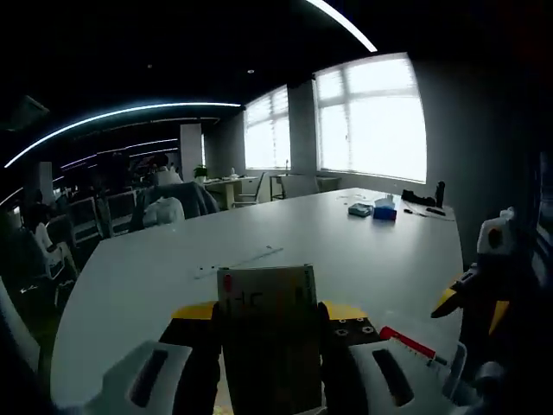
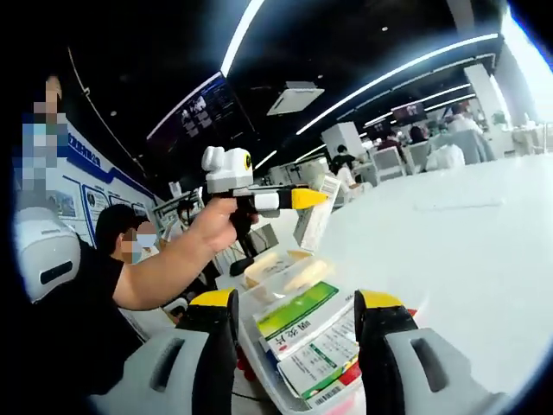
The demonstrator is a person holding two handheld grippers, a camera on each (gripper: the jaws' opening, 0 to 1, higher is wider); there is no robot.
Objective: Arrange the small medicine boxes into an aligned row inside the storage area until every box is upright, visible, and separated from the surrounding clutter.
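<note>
Your left gripper (image 1: 270, 333) is clamped on a tan medicine box (image 1: 267, 298), lifted over the desk (image 1: 173, 277), whose broad middle lies open. Your right gripper (image 2: 295, 324) hangs spread, gripping nothing, over green-labelled boxes (image 2: 302, 333) in the storage tray (image 2: 285, 393) at the desk's near edge.

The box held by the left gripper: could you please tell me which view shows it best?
The left gripper view shows it best: the box sits close up between the left gripper fingers, its dim face toward the camera. The right gripper view shows the same box small, side-on, partly hidden by the yellow fingers.
</note>
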